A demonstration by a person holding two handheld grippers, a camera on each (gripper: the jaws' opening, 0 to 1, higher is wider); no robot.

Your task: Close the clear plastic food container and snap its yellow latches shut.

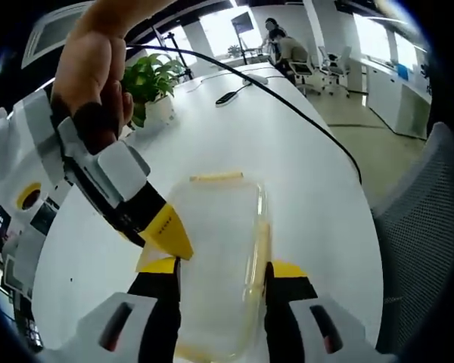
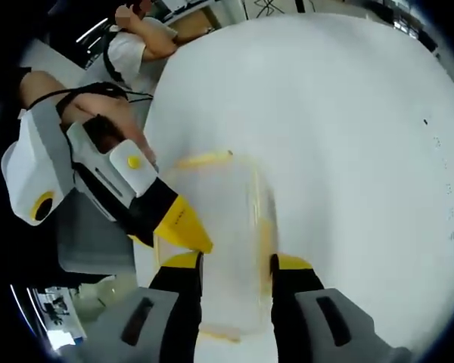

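Observation:
The clear plastic container (image 1: 216,249) lies on the white table (image 1: 310,197), long axis pointing away. One yellow latch (image 1: 216,177) shows at its far end and another (image 1: 262,242) along its right side. My left gripper (image 1: 223,268) has a jaw against each long wall at the near end. The right gripper (image 1: 166,234), held by a hand, touches its yellow tip to the container's left edge. In the right gripper view the container (image 2: 231,227) sits between my right gripper's (image 2: 237,262) jaws, far latch (image 2: 203,159) beyond. The left gripper (image 2: 183,227) points at the left rim.
A potted plant (image 1: 153,79), a black cable (image 1: 287,102) and a dark flat device (image 1: 228,97) lie further along the table. A mesh chair (image 1: 424,249) stands at the right edge. People sit at the far end (image 1: 284,45); a person (image 2: 136,45) is beside the table.

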